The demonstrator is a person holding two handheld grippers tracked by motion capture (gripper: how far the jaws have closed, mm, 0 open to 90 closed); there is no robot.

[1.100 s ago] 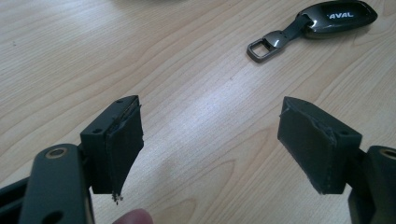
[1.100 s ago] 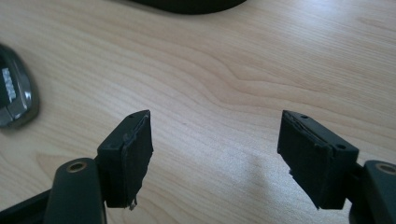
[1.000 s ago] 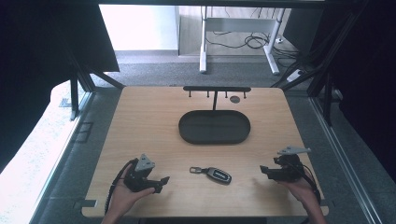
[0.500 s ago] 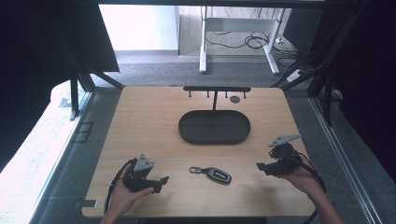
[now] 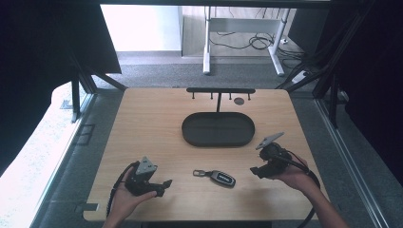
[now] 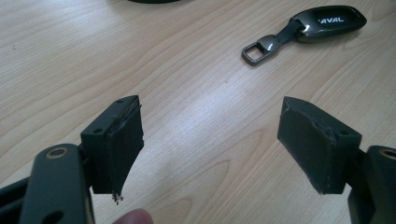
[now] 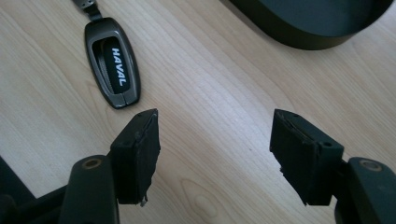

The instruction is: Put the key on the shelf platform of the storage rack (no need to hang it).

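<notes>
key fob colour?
Dark grey key fob, black centre with white HAVAL lettering; best in the right gripper view.

The light wood counter [image 5: 142, 123] sat on a grey carpeted floor [image 5: 157, 71], boxed in by black frame struts [image 5: 76, 90]. Behind it stood a white desk leg [image 5: 207, 42] with cables [image 5: 247, 42] tangled underneath. Bright daylight washed out the back wall [image 5: 140, 26] and the left edge.

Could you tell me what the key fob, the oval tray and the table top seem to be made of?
Key fob: dark glossy shell, likely plastic with a metallic-grey finish; it catches highlights, and its loop looks like metal.
Oval tray: matt black, plastic or coated metal; the look leaves it open.
Table top: pale wood-grain surface, probably laminate or veneer, with a smooth, low sheen.
</notes>
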